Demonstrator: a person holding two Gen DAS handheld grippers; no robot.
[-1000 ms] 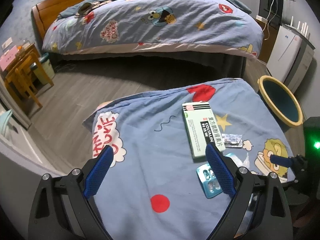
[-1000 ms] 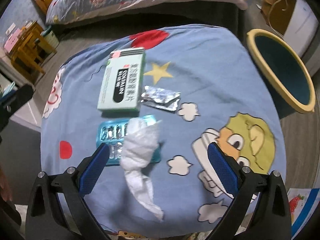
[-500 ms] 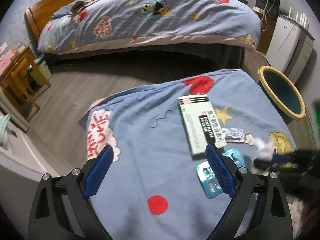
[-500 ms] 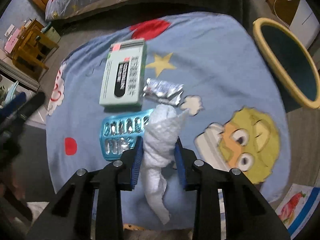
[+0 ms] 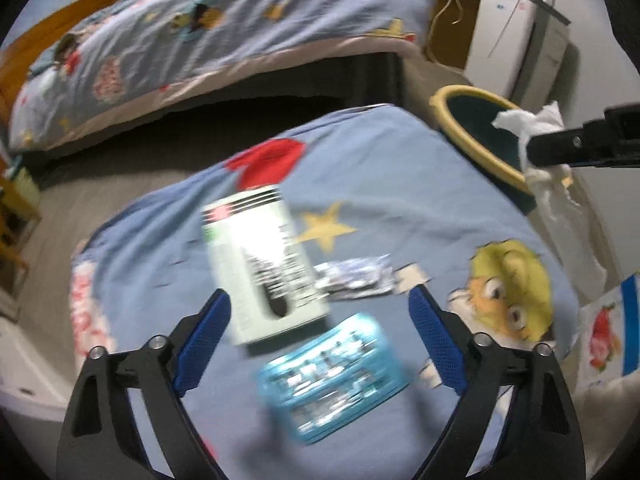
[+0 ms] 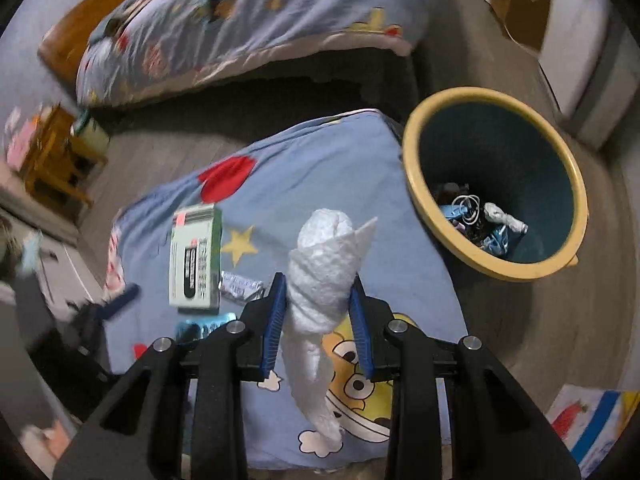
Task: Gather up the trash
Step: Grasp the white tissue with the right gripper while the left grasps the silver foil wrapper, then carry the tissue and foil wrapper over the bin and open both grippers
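My right gripper is shut on a crumpled white tissue and holds it above the blue cartoon cloth, left of the yellow-rimmed bin. The tissue also shows in the left wrist view by the bin. My left gripper is open and empty over a white-green medicine box, a silver foil pack and a blue blister pack. The box and foil pack also show in the right wrist view.
The bin holds several bits of trash. A bed with a blue cartoon quilt stands behind across grey floor. A white appliance is at the far right. A wooden stool stands at the left.
My right gripper closed on the tissue, lifted it off the cloth and carried it right toward the bin. My left gripper moved right and forward, over the box and blister pack.
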